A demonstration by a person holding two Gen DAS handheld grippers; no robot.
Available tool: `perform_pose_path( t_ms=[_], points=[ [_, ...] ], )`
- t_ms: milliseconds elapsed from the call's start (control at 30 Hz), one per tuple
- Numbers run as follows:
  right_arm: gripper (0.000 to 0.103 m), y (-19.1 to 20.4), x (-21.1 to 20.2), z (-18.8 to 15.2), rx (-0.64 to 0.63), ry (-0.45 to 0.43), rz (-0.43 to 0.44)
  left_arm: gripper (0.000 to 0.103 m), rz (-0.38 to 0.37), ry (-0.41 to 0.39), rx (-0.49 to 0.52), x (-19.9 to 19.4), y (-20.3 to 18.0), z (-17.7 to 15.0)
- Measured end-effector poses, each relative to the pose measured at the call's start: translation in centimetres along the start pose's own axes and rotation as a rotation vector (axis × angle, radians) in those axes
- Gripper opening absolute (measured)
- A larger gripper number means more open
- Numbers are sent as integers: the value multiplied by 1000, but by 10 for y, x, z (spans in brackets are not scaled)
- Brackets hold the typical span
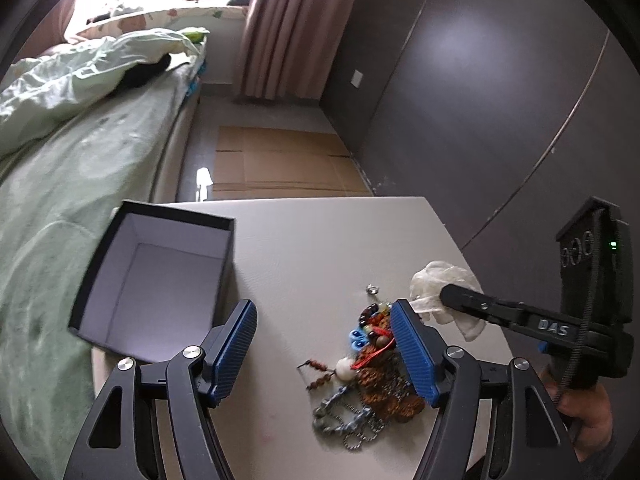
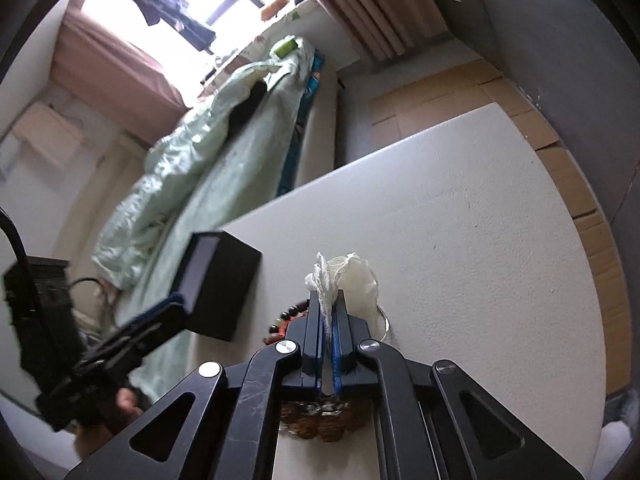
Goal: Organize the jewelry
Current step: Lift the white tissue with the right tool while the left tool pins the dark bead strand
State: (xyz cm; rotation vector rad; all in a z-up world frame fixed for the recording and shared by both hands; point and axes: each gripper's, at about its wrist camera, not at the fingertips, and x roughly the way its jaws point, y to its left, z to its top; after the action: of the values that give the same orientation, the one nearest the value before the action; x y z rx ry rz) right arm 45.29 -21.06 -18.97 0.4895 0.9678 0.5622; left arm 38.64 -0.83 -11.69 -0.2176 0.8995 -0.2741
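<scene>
While the right gripper [image 2: 328, 308] is pinching a crumpled white gauzy pouch [image 1: 440, 284] between closed fingers, likely so it can be lifted or opened for filling, the left gripper [image 1: 324, 348] is hanging with fingers wide and empty above the white tabletop [image 1: 320, 240]. A tangled heap of beaded bracelets and metal chains [image 1: 372, 368] is lying just beside the pouch, with an open black box with white lining [image 1: 160, 280] waiting at the table's left edge, probably as the destination.

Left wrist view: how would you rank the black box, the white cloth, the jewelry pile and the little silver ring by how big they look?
Largest to smallest:
1. black box
2. jewelry pile
3. white cloth, though the right claw hides part, so second and third are unsure
4. silver ring
</scene>
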Motion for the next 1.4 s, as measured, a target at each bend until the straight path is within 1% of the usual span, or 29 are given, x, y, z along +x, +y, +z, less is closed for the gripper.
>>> perform_pose_path(
  t_ms=[100, 167, 233, 367, 533, 600, 633, 733, 800, 867, 900, 967, 1067, 1333, 1400],
  points=[
    [5, -1, -9, 2, 17, -36, 23, 71, -20, 30, 9, 12, -8, 4],
    [5, -4, -16, 3, 32, -55, 38, 71, -46, 60, 1, 21, -9, 5],
    [5, -6, -20, 3, 41, -71, 20, 70, -69, 95, -17, 31, -9, 7],
    [5, -13, -24, 3, 70, -85, 12, 60, -97, 146, -50, 48, -9, 10],
    [5, -23, -31, 6, 108, -112, 4, 60, -114, 225, -88, 71, -8, 9],
    [5, -26, -32, 6, 119, -112, -2, 56, -112, 247, -116, 78, -4, 6],
    [5, -28, -33, 6, 125, -113, -1, 51, -109, 257, -133, 80, -2, 5],
    [5, -31, -37, 5, 134, -120, 0, 47, -144, 271, -207, 87, 6, 3],
    [5, -32, -38, 5, 138, -123, 3, 36, -169, 275, -230, 88, 8, 3],
    [5, -33, -38, 5, 139, -121, 6, 16, -190, 286, -250, 89, 9, 4],
    [5, -33, -39, 4, 139, -120, 7, 13, -192, 294, -255, 90, 8, 4],
    [5, -32, -38, 5, 139, -119, 13, 9, -203, 296, -261, 88, 7, 5],
    [5, -32, -38, 5, 140, -123, 19, 8, -212, 269, -245, 78, 1, 11],
    [5, -28, -41, 4, 137, -132, 47, 8, -240, 183, -155, 34, -22, 30],
    [5, -25, -42, 3, 136, -140, 59, 8, -237, 157, -132, 22, -27, 35]
  ],
)
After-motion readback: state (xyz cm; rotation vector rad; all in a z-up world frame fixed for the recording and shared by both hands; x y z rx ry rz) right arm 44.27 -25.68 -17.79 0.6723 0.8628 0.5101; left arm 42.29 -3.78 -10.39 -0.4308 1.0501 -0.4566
